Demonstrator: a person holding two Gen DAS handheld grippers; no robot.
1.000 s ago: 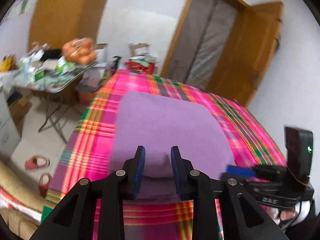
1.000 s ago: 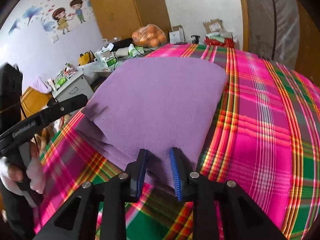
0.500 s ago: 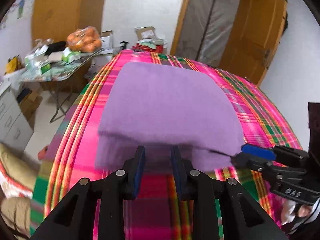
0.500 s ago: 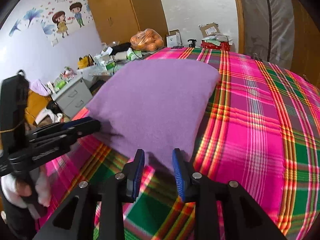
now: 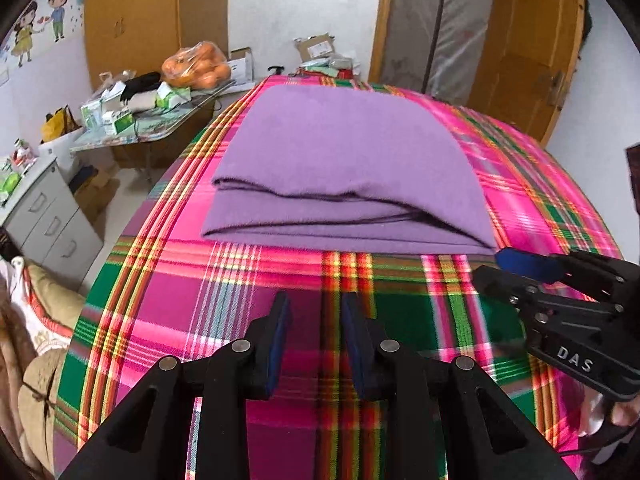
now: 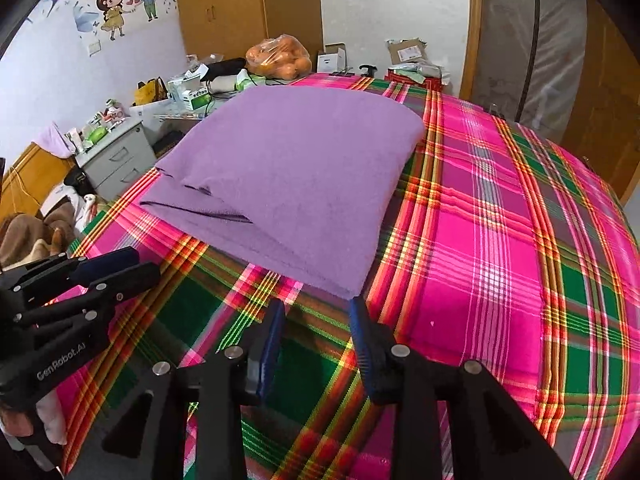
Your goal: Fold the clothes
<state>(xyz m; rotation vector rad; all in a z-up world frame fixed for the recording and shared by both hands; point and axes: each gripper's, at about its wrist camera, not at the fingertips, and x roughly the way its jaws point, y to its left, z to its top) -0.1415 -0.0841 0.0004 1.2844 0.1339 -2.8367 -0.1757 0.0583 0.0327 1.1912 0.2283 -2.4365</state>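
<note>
A purple cloth [image 5: 344, 152] lies folded in several layers on the bed's pink and green plaid sheet [image 5: 224, 304]. My left gripper [image 5: 316, 304] hovers over the sheet a little short of the cloth's near edge, open, with nothing between its blue pads. In the right wrist view the cloth [image 6: 296, 168] has its near corner just beyond my right gripper [image 6: 317, 308]. Its jaws are opening and hold nothing. Each gripper shows in the other's view: the right gripper [image 5: 520, 266] by the cloth's right corner, the left gripper [image 6: 116, 268] at the left.
Beyond the bed's left side stands a folding table [image 5: 160, 128] crowded with boxes and a bag of oranges [image 5: 196, 66]. A grey drawer cabinet [image 5: 44, 216] and heaped bedding [image 5: 24, 340] sit at the left. Wooden doors [image 5: 516, 44] close the far wall.
Both grippers held the purple cloth's near edge a second ago. They have let go and drawn back toward me, and the cloth now lies flat, folded over itself.
</note>
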